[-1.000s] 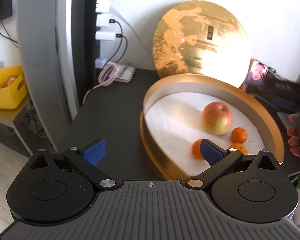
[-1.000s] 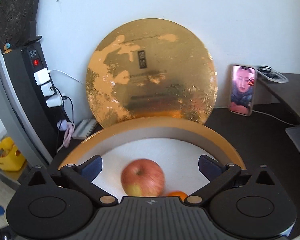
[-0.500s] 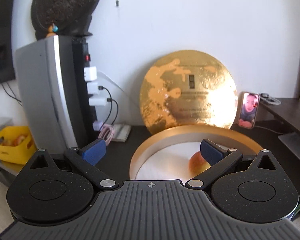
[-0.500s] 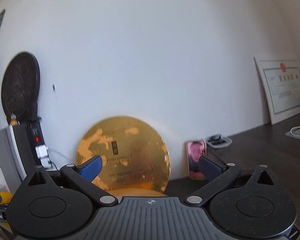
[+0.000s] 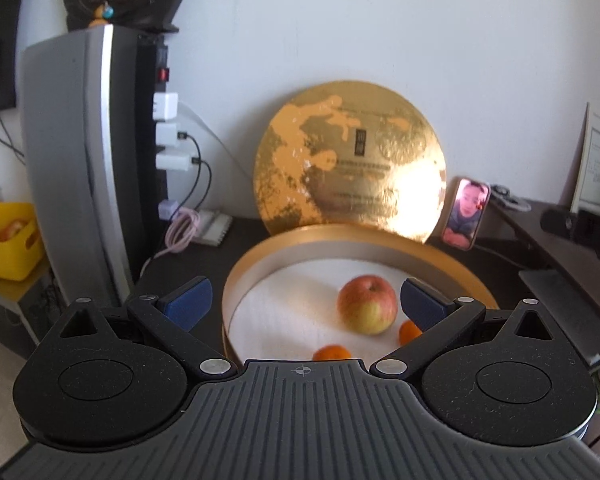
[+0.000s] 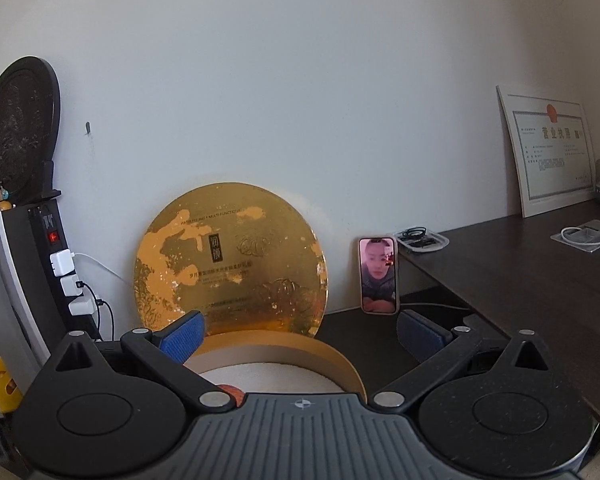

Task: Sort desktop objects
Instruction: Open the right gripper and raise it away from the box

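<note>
My left claw (image 5: 304, 300) hangs released above the near rim of a round gold box (image 5: 452, 272) on the dark table (image 5: 204, 256), nothing between its blue pads. My right claw (image 6: 300, 332) is also spread wide and empty, raised and tipped toward the wall, so it sees only the box's far rim.

Inside the box, on a white liner, sit a red-and-yellow apple (image 5: 367, 304) and two small oranges: one (image 5: 409, 330) just beside the apple at its right, the other (image 5: 332, 353) nearer me, partly hidden by the claw body. With fruit already in the box, this would suit either sorting still going on or sorting finished; I cannot say which.

I judge the apple firm, smooth and fairly heavy, likely to roll; it would be best held across its widest part. The oranges look light, slightly soft and easy to bruise, so a gentle squeeze at the middle would suit. The box wall seems thin and stiff.

The box's raised rim blocks any low sideways approach. Its gold lid (image 5: 350, 160) leans on the wall just behind, a phone (image 5: 465, 213) is propped to its right, and a grey tower (image 5: 80, 152) with plugs stands left. The open room is straight above.
</note>
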Tool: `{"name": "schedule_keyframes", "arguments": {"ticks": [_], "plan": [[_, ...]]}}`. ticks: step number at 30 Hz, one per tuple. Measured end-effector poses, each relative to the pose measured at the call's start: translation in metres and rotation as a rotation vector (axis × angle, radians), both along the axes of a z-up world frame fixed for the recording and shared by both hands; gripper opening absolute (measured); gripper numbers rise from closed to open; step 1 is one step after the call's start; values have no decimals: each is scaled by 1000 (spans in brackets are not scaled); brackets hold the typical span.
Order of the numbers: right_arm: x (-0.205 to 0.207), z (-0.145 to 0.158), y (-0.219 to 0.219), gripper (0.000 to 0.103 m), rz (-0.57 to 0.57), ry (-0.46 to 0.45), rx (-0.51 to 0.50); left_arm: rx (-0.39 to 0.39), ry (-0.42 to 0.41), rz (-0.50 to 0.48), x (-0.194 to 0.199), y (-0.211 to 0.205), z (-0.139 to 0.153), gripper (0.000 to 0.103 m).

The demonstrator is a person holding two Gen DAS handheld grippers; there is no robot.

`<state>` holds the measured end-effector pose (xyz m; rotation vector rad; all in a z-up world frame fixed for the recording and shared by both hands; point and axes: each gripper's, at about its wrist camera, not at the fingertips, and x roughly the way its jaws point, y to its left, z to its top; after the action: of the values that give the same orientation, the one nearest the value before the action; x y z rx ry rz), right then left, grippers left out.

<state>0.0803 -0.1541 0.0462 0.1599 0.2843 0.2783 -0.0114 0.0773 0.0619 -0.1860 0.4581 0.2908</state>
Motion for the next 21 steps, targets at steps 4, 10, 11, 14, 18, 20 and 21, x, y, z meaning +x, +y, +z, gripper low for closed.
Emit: {"name": "schedule_keyframes", "arguments": {"ticks": [4, 10, 11, 14, 18, 20, 21], "plan": [[-4, 12, 17, 103, 12, 38, 53, -77, 60, 56, 2, 14, -13, 103], [-18, 30, 41, 103, -14, 3, 62, -309, 139, 188, 5, 33, -32, 103], [-18, 30, 44, 103, -38, 18, 51, -296, 149, 190, 6, 34, -32, 103], [-21, 28, 47, 103, -64, 48, 54, -252, 182, 200, 10, 38, -35, 103], [-37, 26, 49, 103, -33, 15, 42, -258, 268, 225, 19, 56, -45, 103], [-42, 26, 50, 103, -9, 10, 30, -285, 314, 220, 23, 64, -51, 103], [-43, 25, 51, 103, 6, 19, 31, -281, 314, 215, 22, 64, -51, 103]]}}
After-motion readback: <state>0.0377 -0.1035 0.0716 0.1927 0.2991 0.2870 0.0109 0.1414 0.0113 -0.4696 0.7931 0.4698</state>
